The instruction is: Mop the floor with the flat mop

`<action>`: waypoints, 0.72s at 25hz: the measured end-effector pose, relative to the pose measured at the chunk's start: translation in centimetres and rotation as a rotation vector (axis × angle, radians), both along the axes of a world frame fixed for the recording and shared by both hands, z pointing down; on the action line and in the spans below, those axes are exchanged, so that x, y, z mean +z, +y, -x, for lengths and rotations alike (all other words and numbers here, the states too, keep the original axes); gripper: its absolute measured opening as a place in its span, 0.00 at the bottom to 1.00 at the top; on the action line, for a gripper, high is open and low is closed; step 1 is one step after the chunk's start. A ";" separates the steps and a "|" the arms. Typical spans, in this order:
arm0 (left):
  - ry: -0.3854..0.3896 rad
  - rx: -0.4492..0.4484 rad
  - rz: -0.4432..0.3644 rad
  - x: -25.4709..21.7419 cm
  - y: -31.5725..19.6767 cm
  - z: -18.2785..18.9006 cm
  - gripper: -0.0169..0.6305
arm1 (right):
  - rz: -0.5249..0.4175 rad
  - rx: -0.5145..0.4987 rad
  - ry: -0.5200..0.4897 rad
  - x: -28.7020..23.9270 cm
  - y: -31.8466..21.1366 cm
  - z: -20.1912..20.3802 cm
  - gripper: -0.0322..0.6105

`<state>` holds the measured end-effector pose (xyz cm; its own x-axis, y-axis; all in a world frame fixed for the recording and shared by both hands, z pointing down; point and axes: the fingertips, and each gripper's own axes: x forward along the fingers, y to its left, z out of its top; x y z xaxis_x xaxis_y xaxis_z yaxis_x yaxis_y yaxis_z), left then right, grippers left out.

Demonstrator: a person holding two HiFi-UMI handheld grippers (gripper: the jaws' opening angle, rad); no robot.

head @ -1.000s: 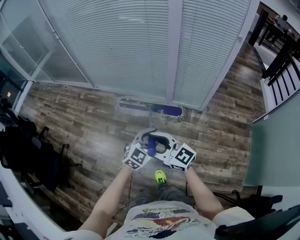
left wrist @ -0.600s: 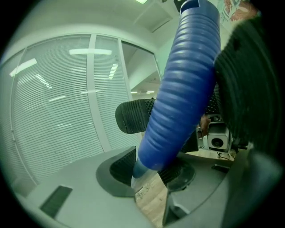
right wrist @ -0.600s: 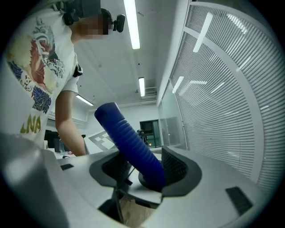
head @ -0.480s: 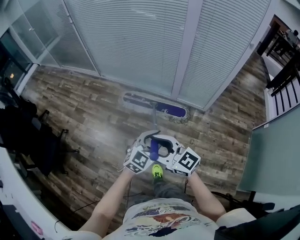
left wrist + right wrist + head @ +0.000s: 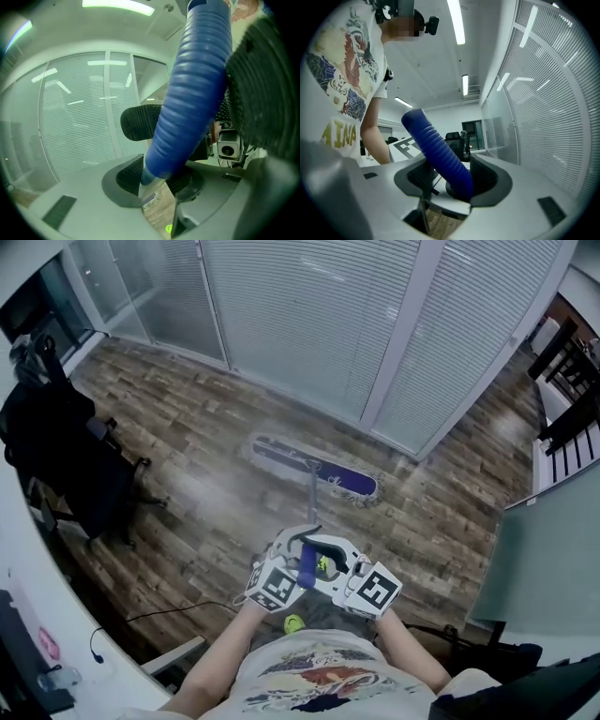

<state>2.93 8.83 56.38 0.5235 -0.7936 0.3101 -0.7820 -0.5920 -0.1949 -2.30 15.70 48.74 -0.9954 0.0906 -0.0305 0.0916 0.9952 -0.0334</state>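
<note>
Wood-plank floor [image 5: 178, 493] runs beside a blind-covered glass wall [image 5: 309, 324], and the flat mop [image 5: 314, 468] lies on it well ahead of both grippers. The left gripper [image 5: 157, 180] and right gripper [image 5: 452, 180] each clamp the blue handle [image 5: 307, 563]; press evenly so the head stays flat.

White slatted blinds [image 5: 300, 324] behind glass run along the far side, split by a pale upright post [image 5: 405, 334]. At the left stands a black office chair [image 5: 70, 460], with dark things heaped on it. A white table [image 5: 37, 587] runs along the near left edge and carries a small pink item [image 5: 47, 646]. A thin black cable [image 5: 178, 612] trails out just beside the table. At the right rises a plain grey-green panel [image 5: 548, 549], with a dark railing [image 5: 572, 418] beyond it. A light strip [image 5: 456, 23] glows overhead.
</note>
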 end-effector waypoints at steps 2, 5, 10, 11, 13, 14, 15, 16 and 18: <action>0.002 -0.029 0.009 -0.3 4.7 -0.6 0.18 | -0.003 -0.027 -0.006 -0.5 4.8 -0.8 0.40; 0.011 -0.063 0.021 -0.8 10.4 -1.7 0.18 | 0.020 -0.055 -0.016 -1.6 10.5 -1.9 0.40; 0.018 -0.110 0.009 -0.6 14.2 -1.1 0.18 | 0.025 -0.104 0.035 -0.8 14.5 -1.8 0.40; 0.015 -0.110 0.005 -0.4 14.1 -0.9 0.18 | 0.022 -0.106 0.029 -0.7 14.5 -1.6 0.40; 0.009 -0.107 -0.003 -0.4 13.6 -0.7 0.18 | 0.017 -0.105 0.016 -0.8 14.1 -1.4 0.40; 0.009 -0.107 -0.005 -0.4 13.4 -0.6 0.18 | 0.012 -0.106 0.011 -0.9 13.9 -1.3 0.40; 0.010 -0.106 -0.007 -0.4 13.2 -0.6 0.18 | 0.007 -0.107 0.010 -0.8 13.7 -1.1 0.40; 0.012 -0.106 -0.009 -0.3 13.0 -0.5 0.18 | 0.002 -0.107 0.012 -0.7 13.6 -1.0 0.40; 0.010 -0.102 -0.012 0.0 12.6 -0.3 0.18 | -0.001 -0.104 0.013 -0.3 13.1 -0.8 0.40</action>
<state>3.24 21.39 56.40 0.4433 -0.8463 0.2954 -0.8398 -0.5073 -0.1932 -1.49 28.77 48.40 -0.9810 0.1931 -0.0176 0.1936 0.9805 -0.0342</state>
